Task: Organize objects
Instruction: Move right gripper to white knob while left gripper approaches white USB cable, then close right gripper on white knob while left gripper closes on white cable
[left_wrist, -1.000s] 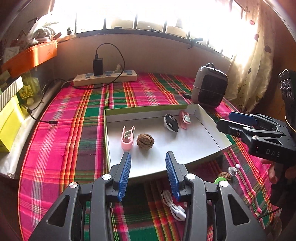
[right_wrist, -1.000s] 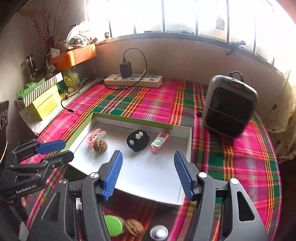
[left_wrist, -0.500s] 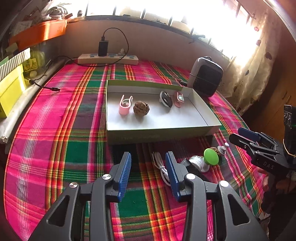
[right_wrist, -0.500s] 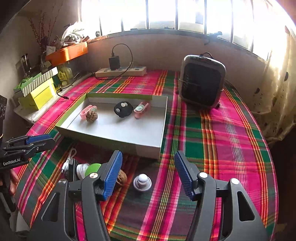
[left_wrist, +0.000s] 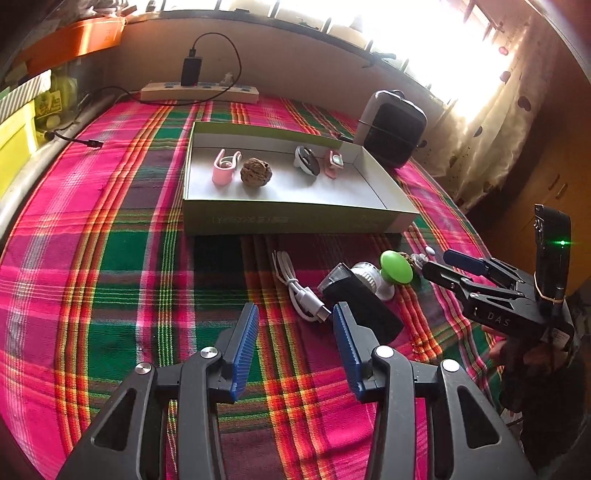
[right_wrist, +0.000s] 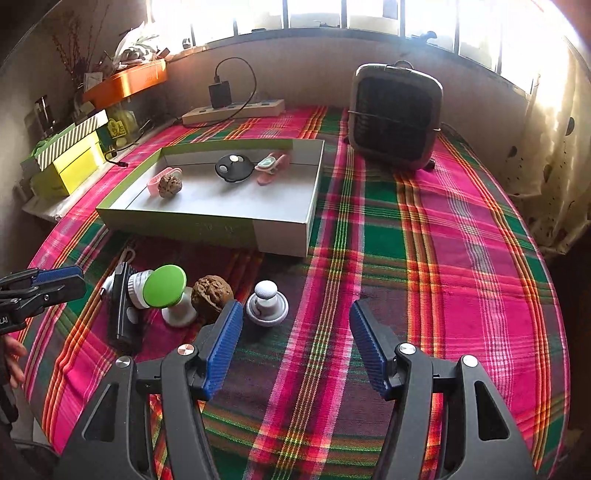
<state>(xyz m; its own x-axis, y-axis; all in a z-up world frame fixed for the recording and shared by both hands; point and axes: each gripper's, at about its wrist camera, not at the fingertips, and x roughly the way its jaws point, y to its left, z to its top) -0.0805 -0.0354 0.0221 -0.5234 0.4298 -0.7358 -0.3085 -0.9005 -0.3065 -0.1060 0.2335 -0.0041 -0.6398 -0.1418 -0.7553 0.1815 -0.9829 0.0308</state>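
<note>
Both tools (left_wrist: 295, 354) (right_wrist: 295, 347) farther back from box (left_wrist: 295, 218), low, jaws apart.

Walnut (left_wrist: 404, 255) mostly hidden behind green-capped stand (left_wrist: 396, 267).

Woven plaid cloth (right_wrist: 424, 229), matt card box (right_wrist: 280, 236), rough walnut (right_wrist: 211, 297).

Both wrist views low, sharing box (left_wrist: 295, 218)
</note>
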